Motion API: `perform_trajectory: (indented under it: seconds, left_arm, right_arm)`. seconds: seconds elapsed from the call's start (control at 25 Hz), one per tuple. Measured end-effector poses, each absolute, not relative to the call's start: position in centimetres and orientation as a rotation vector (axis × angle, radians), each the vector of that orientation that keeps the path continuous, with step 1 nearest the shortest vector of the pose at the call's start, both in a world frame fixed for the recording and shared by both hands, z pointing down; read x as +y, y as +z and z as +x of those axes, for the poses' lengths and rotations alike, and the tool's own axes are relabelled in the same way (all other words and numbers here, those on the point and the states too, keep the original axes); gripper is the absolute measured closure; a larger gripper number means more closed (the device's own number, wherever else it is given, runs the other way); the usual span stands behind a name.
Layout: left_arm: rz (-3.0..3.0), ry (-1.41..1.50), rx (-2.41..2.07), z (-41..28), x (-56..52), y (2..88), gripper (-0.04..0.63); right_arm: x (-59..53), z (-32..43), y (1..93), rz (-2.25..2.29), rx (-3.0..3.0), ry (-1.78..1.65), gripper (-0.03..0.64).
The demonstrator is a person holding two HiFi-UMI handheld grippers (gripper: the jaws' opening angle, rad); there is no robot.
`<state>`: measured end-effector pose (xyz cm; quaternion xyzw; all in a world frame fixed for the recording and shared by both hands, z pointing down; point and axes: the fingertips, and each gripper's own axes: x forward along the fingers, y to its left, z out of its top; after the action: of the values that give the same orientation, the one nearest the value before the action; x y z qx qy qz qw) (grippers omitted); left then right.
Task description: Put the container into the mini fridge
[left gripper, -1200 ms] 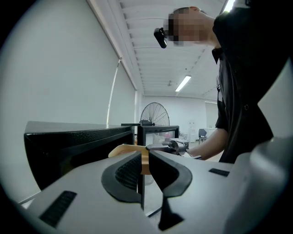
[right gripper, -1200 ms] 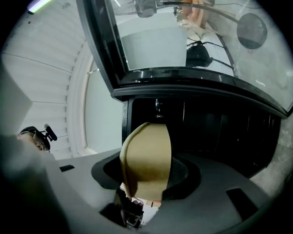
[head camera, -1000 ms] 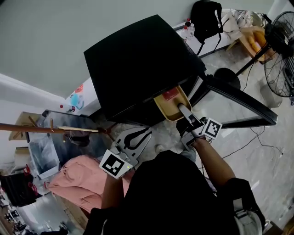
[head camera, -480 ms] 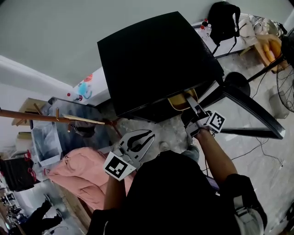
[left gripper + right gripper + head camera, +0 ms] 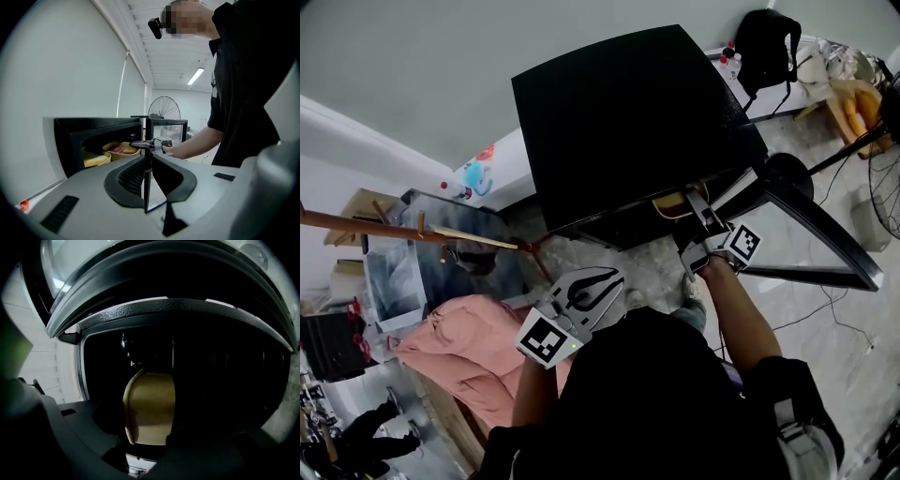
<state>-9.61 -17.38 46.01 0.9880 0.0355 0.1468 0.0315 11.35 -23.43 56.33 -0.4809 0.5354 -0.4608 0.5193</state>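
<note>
A pale grey wall and a marbled floor (image 5: pixel 647 272) are framing the black mini fridge (image 5: pixel 628 122), which is standing at the person's twelve o'clock with its glass door (image 5: pixel 806 239) hanging open toward two o'clock. The right gripper (image 5: pixel 697 208) is reaching into the opening at one o'clock, its jaws spread partway and clamping the yellow container (image 5: pixel 150 408), which is inside the dark cavity just past the opening. The left gripper (image 5: pixel 612 281) is hovering outside at about ten o'clock, near the person's body, its jaws nearly together with nothing between them.
</note>
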Motion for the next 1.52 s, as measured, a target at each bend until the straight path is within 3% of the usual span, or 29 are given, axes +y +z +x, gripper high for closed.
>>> perform_trajectory:
  seconds: [0.12,0.24,0.4,0.88,0.96,1.12,1.52]
  left_arm:
    - [3.038,0.446,0.108,-9.7,-17.3,46.0,0.535]
    - [3.049,0.446,0.118,-9.8,-17.2,46.0,0.535]
    - [3.048,0.437,0.124,-10.0,-17.0,46.0,0.535]
    - [3.012,0.375,0.114,-9.8,-17.2,46.4,0.535]
    - [3.007,0.366,0.123,-9.7,-17.2,46.5,0.535]
    - [3.009,0.348,0.151,-9.6,-17.1,46.5,0.535]
    - [2.982,0.322,0.087,-11.6,-18.4,47.0,0.535]
  right_arm:
    - [-23.5,11.2,56.1,-1.177,1.302,-1.099,0.396]
    - [-23.4,11.2,56.0,-1.199,1.315,-1.108,0.322]
    - [-22.7,11.4,56.8,-1.244,1.288,-1.127,0.299]
    - [-18.8,8.1,55.8,-1.510,1.523,-1.071,0.292]
    - [-18.3,7.8,55.5,-1.660,1.596,-1.016,0.323]
    - [-17.6,8.3,54.8,-1.909,1.651,-0.895,0.489]
    - [-19.8,7.7,54.9,-1.998,1.680,-0.905,0.526]
